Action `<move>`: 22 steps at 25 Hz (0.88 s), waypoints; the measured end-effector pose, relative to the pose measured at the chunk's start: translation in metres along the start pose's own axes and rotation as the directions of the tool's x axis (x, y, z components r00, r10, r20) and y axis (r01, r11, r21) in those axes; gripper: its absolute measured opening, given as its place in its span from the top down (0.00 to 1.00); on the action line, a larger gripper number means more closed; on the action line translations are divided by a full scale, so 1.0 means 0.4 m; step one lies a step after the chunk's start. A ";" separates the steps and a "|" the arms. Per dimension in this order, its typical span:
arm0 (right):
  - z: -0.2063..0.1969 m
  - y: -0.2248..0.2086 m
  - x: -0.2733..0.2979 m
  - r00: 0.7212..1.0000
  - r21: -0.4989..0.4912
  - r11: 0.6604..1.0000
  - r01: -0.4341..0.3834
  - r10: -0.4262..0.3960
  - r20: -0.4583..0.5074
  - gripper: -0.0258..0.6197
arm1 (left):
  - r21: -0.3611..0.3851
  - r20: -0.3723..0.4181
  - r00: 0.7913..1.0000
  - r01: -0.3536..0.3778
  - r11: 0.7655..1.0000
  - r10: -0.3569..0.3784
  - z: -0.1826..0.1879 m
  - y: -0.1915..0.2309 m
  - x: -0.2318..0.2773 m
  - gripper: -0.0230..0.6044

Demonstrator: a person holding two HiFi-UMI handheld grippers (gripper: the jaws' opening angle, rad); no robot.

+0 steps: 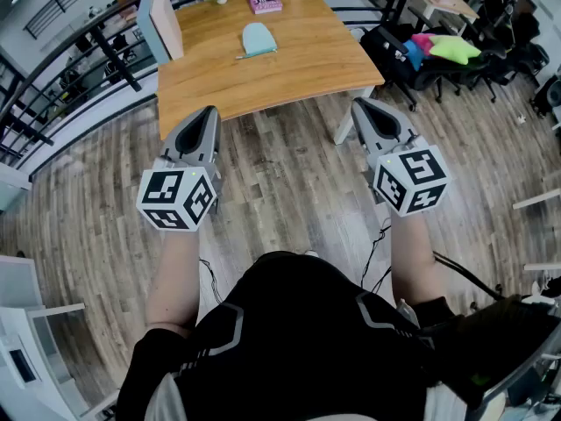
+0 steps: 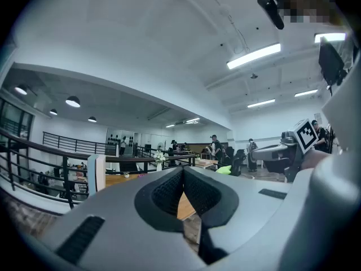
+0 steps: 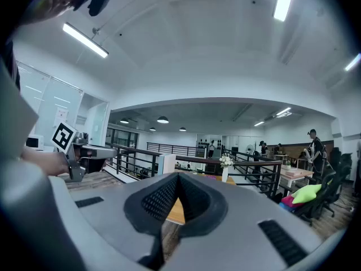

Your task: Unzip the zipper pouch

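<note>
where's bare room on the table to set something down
Bare: the near half of the wooden table, from the zipper pouch to the front edge, and its right side. Crowded: the far side, with pink book and white box.

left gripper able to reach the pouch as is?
Probably not yet: the left gripper hangs over the floor short of the table, pouch mid-table. Nothing blocks the path; a step forward should do.

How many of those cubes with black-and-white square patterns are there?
2. One cube sits on the left gripper; the other cube sits on the right gripper. None seems hidden.
</note>
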State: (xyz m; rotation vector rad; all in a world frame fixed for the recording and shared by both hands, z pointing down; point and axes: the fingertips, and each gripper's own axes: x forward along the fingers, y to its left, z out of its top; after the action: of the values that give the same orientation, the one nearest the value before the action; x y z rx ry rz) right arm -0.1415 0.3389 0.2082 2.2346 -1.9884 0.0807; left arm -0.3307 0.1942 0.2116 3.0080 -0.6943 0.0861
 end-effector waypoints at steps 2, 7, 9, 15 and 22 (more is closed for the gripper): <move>0.002 -0.003 0.000 1.000 0.000 1.000 0.000 0.000 0.002 0.95 | 0.019 -0.009 1.000 0.024 1.000 -0.024 0.000 -0.016 0.003 0.92; 0.001 -0.001 -0.002 1.000 0.000 1.000 -0.004 0.004 0.003 0.95 | 0.028 -0.019 0.999 0.027 0.999 -0.026 -0.006 -0.025 0.001 0.92; 0.000 0.002 -0.001 1.000 0.001 1.000 -0.009 0.009 0.001 0.95 | 0.055 -0.018 1.000 0.004 0.998 -0.003 -0.004 -0.025 -0.002 0.92; 0.003 -0.002 0.002 0.999 0.051 0.998 -0.026 0.025 0.020 0.95 | 0.064 -0.015 1.000 0.012 0.998 -0.011 0.007 -0.038 -0.002 0.92; 0.005 -0.010 -0.002 0.999 0.059 0.998 -0.027 0.025 0.035 0.95 | 0.079 -0.005 1.000 -0.001 0.997 0.002 0.012 -0.054 -0.003 0.92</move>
State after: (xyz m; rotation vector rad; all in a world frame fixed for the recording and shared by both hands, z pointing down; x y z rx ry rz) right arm -0.1376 0.3397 0.2058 2.2609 -2.0598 0.1068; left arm -0.3221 0.2136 0.2058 3.0812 -0.7093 0.1238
